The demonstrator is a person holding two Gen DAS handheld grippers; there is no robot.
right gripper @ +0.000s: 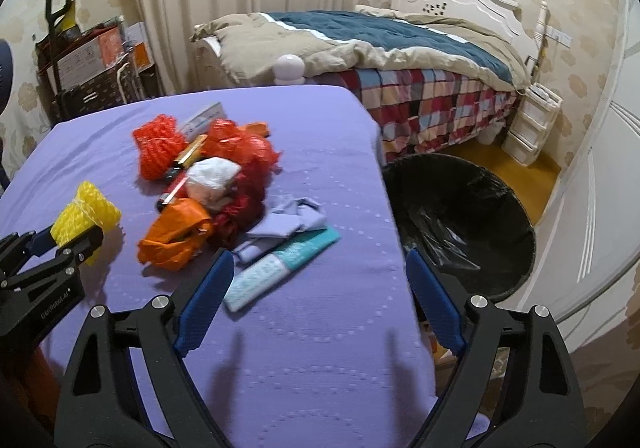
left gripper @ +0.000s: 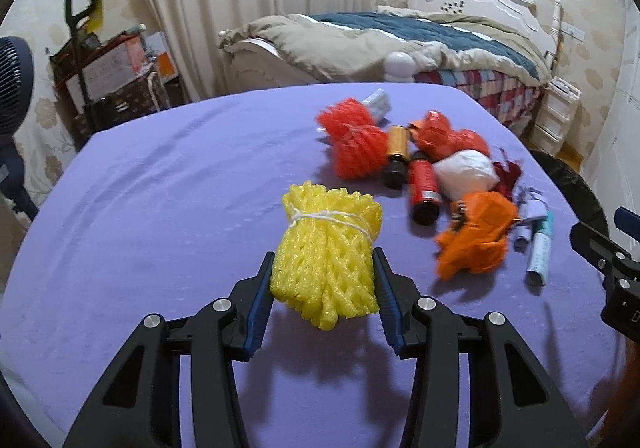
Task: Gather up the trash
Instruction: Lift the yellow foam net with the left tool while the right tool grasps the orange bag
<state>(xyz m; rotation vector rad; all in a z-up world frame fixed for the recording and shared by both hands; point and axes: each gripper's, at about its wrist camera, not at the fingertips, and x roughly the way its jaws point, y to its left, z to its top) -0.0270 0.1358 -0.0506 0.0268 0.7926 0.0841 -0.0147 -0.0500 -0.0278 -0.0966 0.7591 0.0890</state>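
Bedroom light falls on a purple-covered worktop [right gripper: 320,348], with a bed [right gripper: 400,48] behind it and a black-lined bin [right gripper: 460,216] on the floor just off the worktop's right edge.

My left gripper [left gripper: 324,280] has its jaws pressed on the near end of a yellow foam-net bundle [left gripper: 328,244] lying mid-worktop, a little toward the near edge. The right gripper [right gripper: 316,300] hangs with jaws wide apart and nothing between them, over the near right part of the worktop, just short of a teal-and-white pack [right gripper: 276,268].

The rest of the trash sits heaped toward the far right: a red net [left gripper: 356,140], orange bag [left gripper: 476,236], red can [left gripper: 424,184], white wad [left gripper: 464,168].

My worry is the grip. Foam net squashes, and I only have the bundle's end, so I judge it could sag, swing or slide out when lifted. The bin lies across the heap from this hand; a low carry might drag the bundle through the pile and knock the can rolling off the edge. My two grippers could also clash near that right edge.
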